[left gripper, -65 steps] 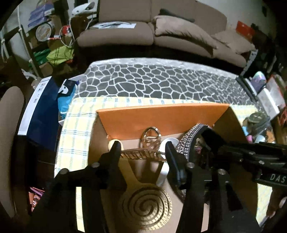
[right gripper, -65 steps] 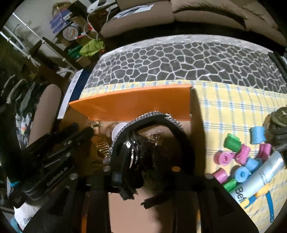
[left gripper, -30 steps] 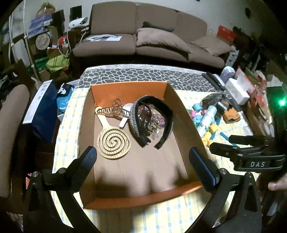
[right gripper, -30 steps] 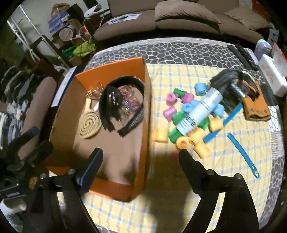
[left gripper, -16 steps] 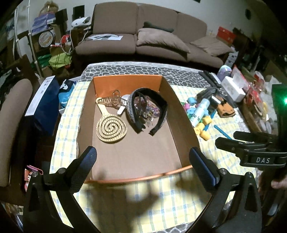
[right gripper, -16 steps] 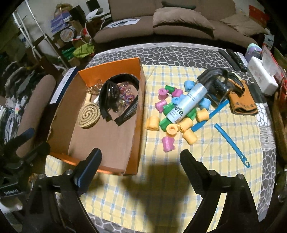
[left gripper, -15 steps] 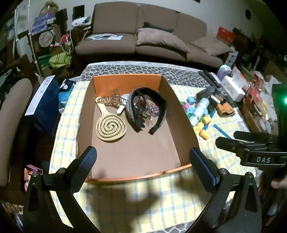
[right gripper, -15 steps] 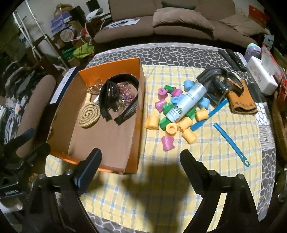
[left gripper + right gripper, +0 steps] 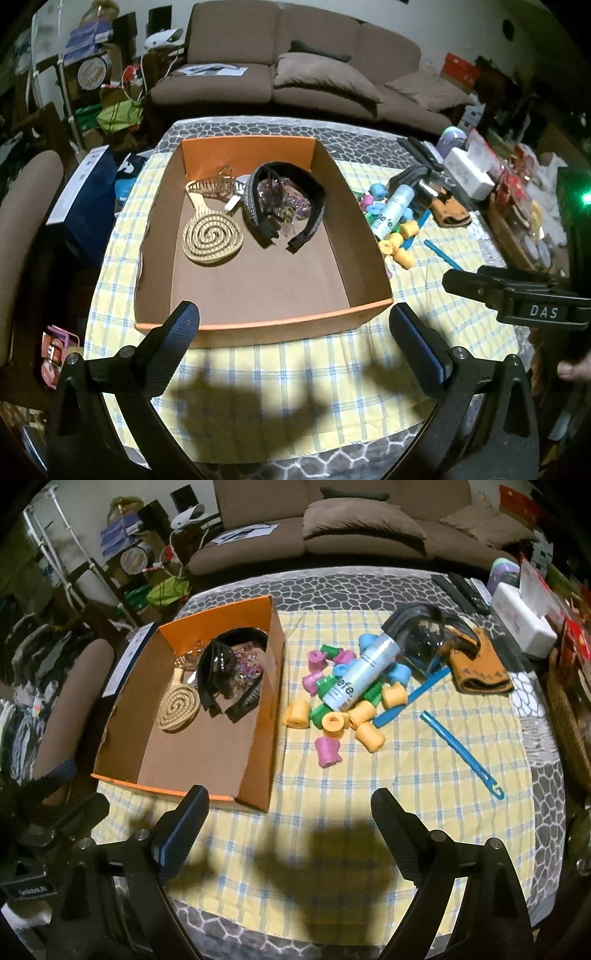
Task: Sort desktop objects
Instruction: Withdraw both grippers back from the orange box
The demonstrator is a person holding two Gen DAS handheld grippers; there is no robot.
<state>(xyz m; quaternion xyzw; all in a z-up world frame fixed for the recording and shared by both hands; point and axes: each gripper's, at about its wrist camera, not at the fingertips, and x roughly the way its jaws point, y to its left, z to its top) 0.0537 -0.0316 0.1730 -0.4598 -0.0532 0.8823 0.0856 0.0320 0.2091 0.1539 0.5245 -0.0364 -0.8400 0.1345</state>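
1. Pulling back from the box, both grippers now hang high over the near edge of the surface; 2.2 s ago each was down inside the box, close over the things there.
2. The left gripper stands spread wide with nothing between its fingers, where before it was narrowed around the comb's handle. The comb lies flat on the box floor, at the far left.
3. The right gripper is likewise spread and empty. The headbands it hovered over lie just right of the comb, near the far wall, with small hair ties among them.
4. The meaning, as I judge it: one round of sorting is finished, and both hands are free for the next pick.
5. Unsorted things remain on the checked cloth right of the box: a heap of rollers, a spray bottle lying across them, two blue picks, and a dark brush beside a brown pouch.
6. The right gripper looks better placed to reach that heap.
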